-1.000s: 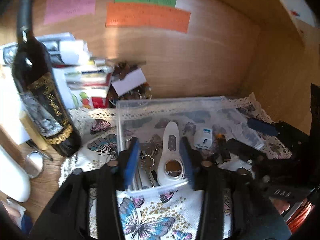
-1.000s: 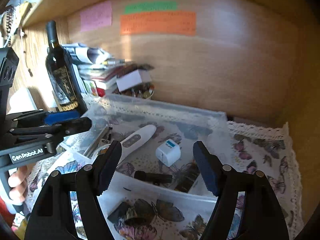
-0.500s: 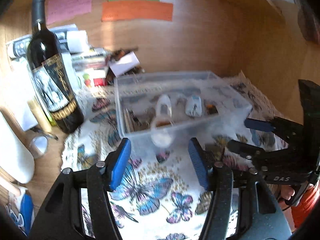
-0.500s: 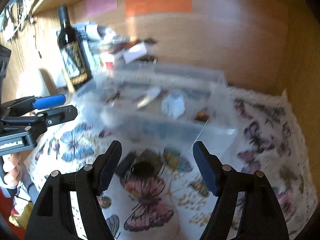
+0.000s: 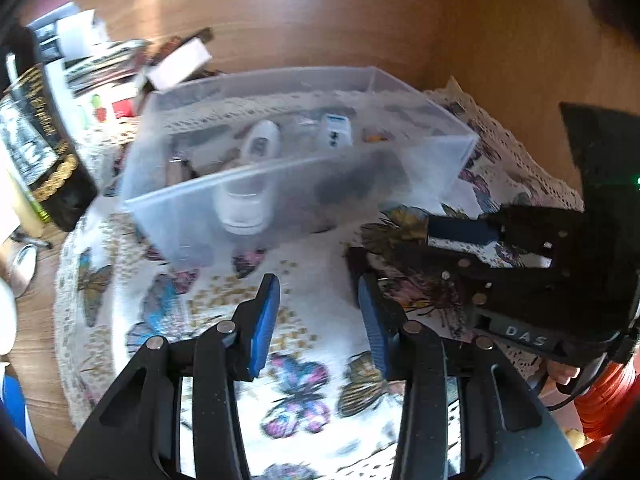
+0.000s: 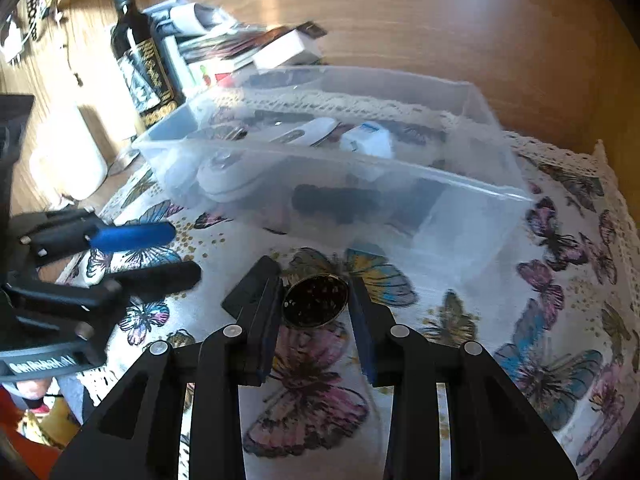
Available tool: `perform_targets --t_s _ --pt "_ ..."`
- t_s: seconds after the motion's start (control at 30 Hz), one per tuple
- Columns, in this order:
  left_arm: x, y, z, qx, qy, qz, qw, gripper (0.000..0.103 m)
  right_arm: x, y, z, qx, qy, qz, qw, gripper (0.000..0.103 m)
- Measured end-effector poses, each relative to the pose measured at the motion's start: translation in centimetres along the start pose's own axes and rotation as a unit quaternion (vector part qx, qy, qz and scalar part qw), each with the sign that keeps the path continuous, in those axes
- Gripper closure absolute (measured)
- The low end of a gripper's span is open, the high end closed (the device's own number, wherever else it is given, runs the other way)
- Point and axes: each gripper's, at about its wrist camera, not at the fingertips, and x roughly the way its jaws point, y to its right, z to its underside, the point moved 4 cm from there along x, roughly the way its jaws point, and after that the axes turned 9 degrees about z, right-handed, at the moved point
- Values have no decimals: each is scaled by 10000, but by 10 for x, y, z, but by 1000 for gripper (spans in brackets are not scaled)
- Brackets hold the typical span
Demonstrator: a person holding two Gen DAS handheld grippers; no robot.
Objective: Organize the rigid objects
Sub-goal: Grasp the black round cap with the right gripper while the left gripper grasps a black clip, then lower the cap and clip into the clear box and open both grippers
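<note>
1. While the right gripper (image 6: 315, 294) hangs low over the butterfly-print tablecloth (image 6: 552, 280), its jaws stand partly open around a small round dark disc with a gold rim (image 6: 315, 300); the disc lies on the cloth between the two fingers, and whether either pad touches it cannot be told.
2. Just left of the left jaw of that gripper, a flat black rectangular piece (image 6: 246, 288) lies on the cloth, partly hidden by the finger.
3. Ahead of the right jaws, beyond the disc, sits a clear rectangular plastic bin (image 6: 460, 200). Inside it lie a white handheld device with a round head (image 6: 308, 134), a white cube-shaped plug adapter (image 6: 366, 142) and a dark cylindrical object (image 6: 336, 200) near the front wall.
4. The left gripper (image 5: 316, 304) is held above the cloth with its blue-padded jaws apart and nothing between them.
5. Ahead of the left jaws the same bin (image 5: 168, 216) stands, the white device (image 5: 256, 160) and the adapter (image 5: 336, 132) showing through its wall.
6. To the right of the left jaws, in the left wrist view, the right gripper (image 5: 384, 240) reaches in over the cloth (image 5: 168, 312).
7. Far left of both jaws a dark wine bottle with a gold-trimmed label (image 6: 140, 56) stands upright beside a blurred stack of papers and boxes (image 6: 248, 48) against the wooden back panel (image 6: 460, 32).
</note>
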Motion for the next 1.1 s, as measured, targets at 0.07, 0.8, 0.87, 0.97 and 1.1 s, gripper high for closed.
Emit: perform_targets --t_s 0.07,0.8,0.87,0.97,1.1 --pt "10 7 -2 56 -97 19 9999 62 -5 7 1 100 75 46 9999 73" --pt "0 11 -13 55 242 -211 9995 77 -45 16 -12 263 723 41 9970 72" --pt "-12 10 -20 27 442 -222 9988 78 -50 14 -17 251 819 42 9963 72" --pt "-30 8 -31 19 737 -252 9970 78 -59 9 -27 216 1015 57 9946 72" --pt "-50 2 -45 -17 1084 -312 9936 77 -68 6 -45 183 1283 129 9915 72"
